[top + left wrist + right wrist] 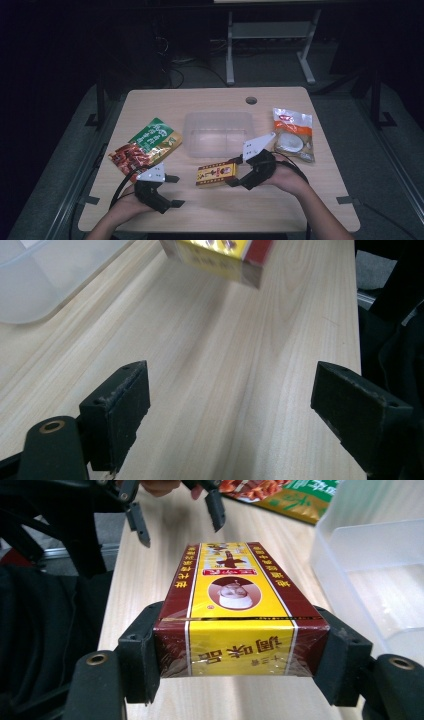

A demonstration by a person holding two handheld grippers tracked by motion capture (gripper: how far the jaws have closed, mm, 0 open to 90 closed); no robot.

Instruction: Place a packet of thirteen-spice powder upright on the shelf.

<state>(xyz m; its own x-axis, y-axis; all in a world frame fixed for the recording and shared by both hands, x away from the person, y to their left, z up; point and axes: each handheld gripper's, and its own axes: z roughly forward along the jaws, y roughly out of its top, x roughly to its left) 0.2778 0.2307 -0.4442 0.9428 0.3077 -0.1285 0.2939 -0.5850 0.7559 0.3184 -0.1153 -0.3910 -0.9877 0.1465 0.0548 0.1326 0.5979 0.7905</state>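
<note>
Yellow-and-maroon carton, flat and oblong, clamped at its near end between the two black jaws of the right tool, one jaw pressed on each long side. Lifted off the pale wood worktop or just above it — cannot tell which from the high view, though seen from the left tool's camera as hovering over the boards with a shadow beneath. Placed near the middle front of the worktop in the high view, just before a clear plastic tub, apart from it. Held by the right hand coming in from the bottom edge.

Left tool a little to the left of the carton, jaws spread wide apart with bare wood between them, gripping nothing; fingers dusty at the pads. Left hand low by the front edge.

Further out: green-and-red snack bag lying flat left of the tub, partly behind the left tool's grey plate. Clear packet with orange-and-white label lying right of the tub, near the worktop's right side. Round cable hole by the far edge.
</note>
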